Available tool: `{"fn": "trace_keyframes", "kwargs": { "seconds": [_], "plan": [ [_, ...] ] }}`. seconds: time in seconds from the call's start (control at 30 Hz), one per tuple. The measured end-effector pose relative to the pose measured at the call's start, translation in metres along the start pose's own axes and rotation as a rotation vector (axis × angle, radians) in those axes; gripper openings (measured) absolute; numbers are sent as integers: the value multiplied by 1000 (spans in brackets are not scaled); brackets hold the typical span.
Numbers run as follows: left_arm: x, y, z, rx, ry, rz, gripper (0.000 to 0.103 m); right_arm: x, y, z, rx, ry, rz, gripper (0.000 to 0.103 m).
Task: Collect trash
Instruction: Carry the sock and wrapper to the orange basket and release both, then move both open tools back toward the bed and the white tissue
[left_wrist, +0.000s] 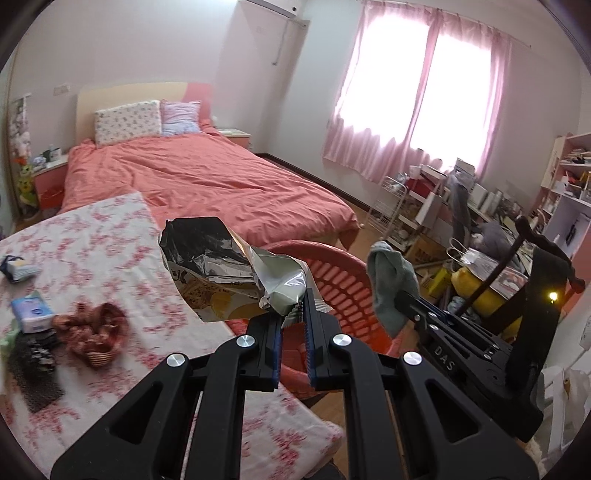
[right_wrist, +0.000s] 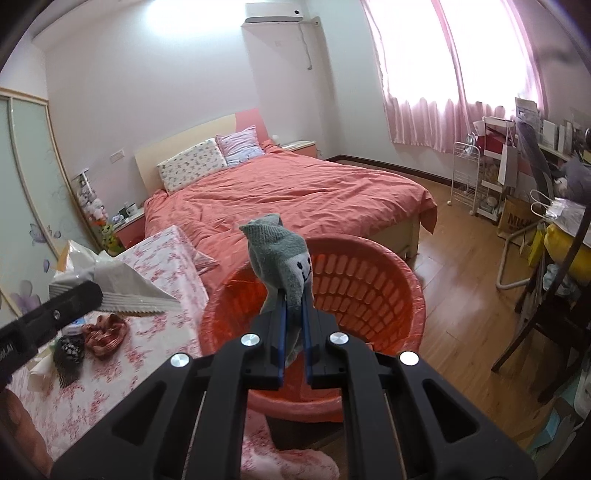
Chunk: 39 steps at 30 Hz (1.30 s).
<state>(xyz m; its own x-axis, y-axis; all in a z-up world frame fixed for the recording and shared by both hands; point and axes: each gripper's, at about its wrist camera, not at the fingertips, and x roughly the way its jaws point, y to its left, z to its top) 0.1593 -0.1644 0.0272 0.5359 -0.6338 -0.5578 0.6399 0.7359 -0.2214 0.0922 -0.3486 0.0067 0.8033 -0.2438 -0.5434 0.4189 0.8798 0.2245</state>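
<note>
My left gripper (left_wrist: 293, 314) is clamped on the crimped edge of an empty foil snack bag (left_wrist: 221, 269), which sticks up over the near-left rim of the red laundry basket (right_wrist: 369, 280). My right gripper (right_wrist: 293, 314) pinches a grey sock (right_wrist: 284, 258) above the basket's middle. Left of the basket, the floral tablecloth (left_wrist: 103, 236) carries a tissue pack (left_wrist: 31, 310) and a reddish scrunchie (left_wrist: 94, 330).
</note>
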Motion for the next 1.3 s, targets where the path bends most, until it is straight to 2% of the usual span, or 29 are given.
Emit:
{"fn": "trace_keyframes", "kwargs": {
  "seconds": [0.53, 0.67, 0.73, 0.8, 0.93, 1.0, 1.13, 1.23, 1.3],
  "plan": [
    [54, -26, -1, 37, 68, -73, 10, 39, -33, 9, 76, 13, 11, 9],
    [66, -27, -3, 41, 97, -68, 11, 46, -34, 11, 88, 16, 20, 15],
    [72, -26, -4, 35, 114, -61, 18, 50, -34, 12, 90, 14, 22, 17],
    [76, -25, -6, 30, 124, -49, 34, 52, -33, 12, 92, 15, 20, 22],
    [81, -23, -8, 23, 145, -29, 40, 51, -38, 11, 102, 13, 6, 29],
    [79, -18, -9, 16, 147, -12, 48, 48, -40, 10, 102, 8, -7, 35],
    [71, -8, -8, -3, 140, 30, 53, 40, -42, 9, 87, -4, -39, 47],
    [58, 2, -8, -13, 121, 72, 63, 35, -41, 11, 66, -6, -51, 53],
    [47, 9, -9, -13, 107, 112, 68, 30, -37, 9, 51, -10, -50, 62]
  ]
}}
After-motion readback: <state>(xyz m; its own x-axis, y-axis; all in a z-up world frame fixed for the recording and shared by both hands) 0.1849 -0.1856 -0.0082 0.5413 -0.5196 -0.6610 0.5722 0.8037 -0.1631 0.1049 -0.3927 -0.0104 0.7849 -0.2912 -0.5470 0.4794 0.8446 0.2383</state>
